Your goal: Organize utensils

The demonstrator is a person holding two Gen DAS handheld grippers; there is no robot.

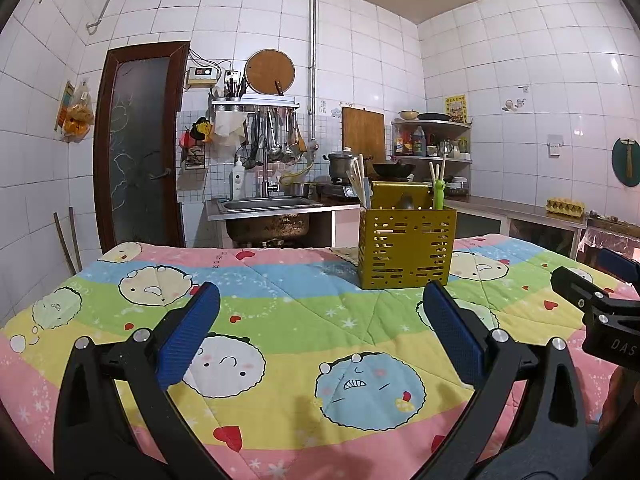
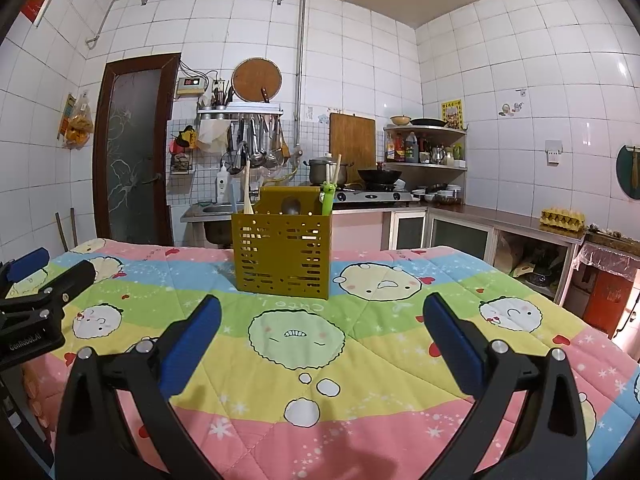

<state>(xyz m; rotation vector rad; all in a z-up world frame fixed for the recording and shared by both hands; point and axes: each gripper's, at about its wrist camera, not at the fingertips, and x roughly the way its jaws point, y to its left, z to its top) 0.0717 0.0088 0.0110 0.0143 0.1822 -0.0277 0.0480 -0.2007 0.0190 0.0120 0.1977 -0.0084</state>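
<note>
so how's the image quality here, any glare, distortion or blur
Left wrist view: strong fisheye bend, wall tiles curve, corners vignetted black, a glare spot on the right wall; holder sharp. Right wrist view: the same bowing and dark corners, tile glare at upper right, faint shadows on the quilt near the bottom edge; holder in focus. No motion blur in either.
</note>
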